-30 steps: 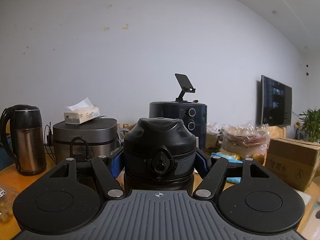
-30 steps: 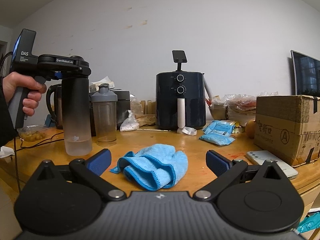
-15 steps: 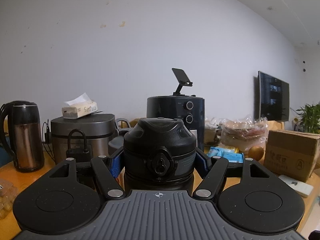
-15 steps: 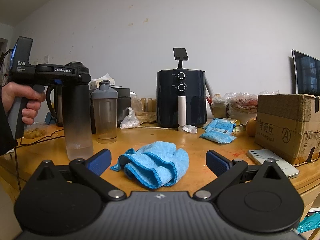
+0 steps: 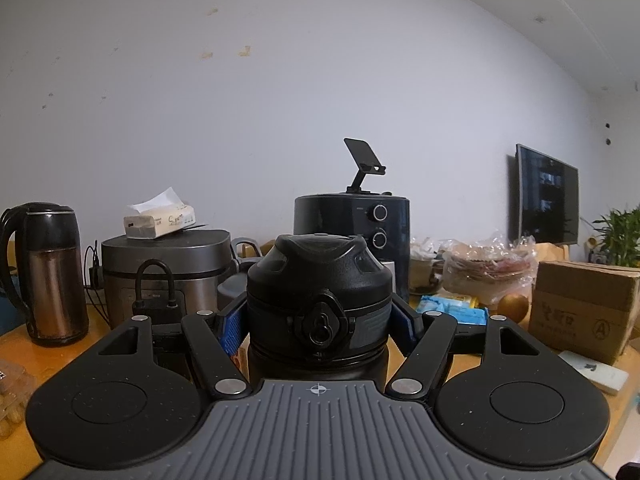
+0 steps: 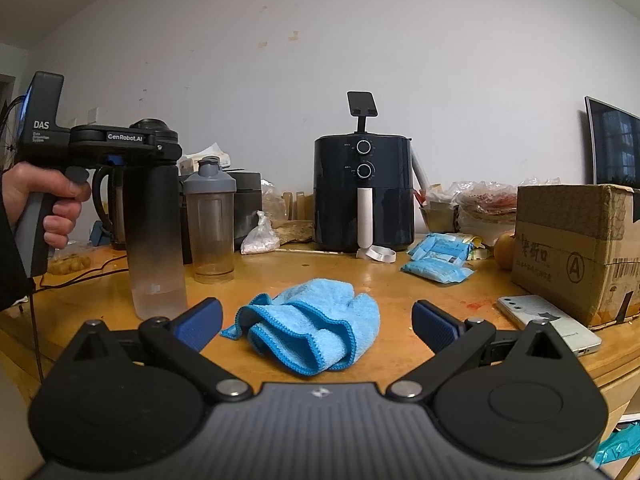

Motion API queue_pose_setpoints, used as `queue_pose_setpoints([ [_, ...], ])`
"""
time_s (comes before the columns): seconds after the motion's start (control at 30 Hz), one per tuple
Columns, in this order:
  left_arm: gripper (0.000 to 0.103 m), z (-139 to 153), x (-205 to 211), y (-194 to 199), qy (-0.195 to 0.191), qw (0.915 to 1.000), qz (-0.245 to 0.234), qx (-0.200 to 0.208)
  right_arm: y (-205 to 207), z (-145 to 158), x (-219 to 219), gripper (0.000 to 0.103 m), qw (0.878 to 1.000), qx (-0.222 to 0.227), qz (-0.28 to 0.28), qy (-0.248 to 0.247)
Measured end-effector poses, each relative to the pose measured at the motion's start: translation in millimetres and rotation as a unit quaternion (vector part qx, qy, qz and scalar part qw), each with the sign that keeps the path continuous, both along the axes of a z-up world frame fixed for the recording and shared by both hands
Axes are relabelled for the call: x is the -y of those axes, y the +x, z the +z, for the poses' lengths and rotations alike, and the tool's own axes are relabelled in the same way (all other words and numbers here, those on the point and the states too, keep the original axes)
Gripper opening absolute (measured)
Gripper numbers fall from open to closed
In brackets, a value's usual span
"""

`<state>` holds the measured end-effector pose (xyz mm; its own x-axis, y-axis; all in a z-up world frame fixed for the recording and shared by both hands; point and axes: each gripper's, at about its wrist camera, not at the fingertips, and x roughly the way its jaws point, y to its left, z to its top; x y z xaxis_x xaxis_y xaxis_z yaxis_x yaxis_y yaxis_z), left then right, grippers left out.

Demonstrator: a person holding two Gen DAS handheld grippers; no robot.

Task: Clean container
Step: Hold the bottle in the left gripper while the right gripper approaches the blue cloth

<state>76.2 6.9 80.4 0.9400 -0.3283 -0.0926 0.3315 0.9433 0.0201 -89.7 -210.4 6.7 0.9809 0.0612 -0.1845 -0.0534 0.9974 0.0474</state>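
We see the bottle (image 6: 154, 236), upright, black top fading to clear base, black lid on, base on or just above bench, w/ blue cloth (image 6: 310, 330) crumpled on the bench nearby.

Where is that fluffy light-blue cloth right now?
In the right wrist view, the crumpled blue cloth lies on the wooden table, just ahead of the open right gripper.

Both grippers matte black: left gripper (image 5: 319, 322), right gripper (image 6: 316, 320). Blue ribbed pads (image 6: 434, 326), silver pivot screws, grey ribbed housing, white "GenRobot.AI"/"DAS" lettering; bare hand (image 6: 44, 204), dark sleeve.
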Motion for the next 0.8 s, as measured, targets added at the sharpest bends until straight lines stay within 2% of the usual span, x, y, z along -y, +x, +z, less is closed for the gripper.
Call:
queue_pose_setpoints([
  [0.47, 0.068, 3, 1, 1, 0.002, 1.0000, -0.003, -0.003, 7, -2, 0, 0.103, 1.000, -0.004, 0.003, -0.004],
  [0.8, 0.068, 2, 0, 2, 0.001, 1.0000, -0.004, -0.002, 28, -5, -2, 0.103, 1.000, -0.004, 0.013, -0.016],
])
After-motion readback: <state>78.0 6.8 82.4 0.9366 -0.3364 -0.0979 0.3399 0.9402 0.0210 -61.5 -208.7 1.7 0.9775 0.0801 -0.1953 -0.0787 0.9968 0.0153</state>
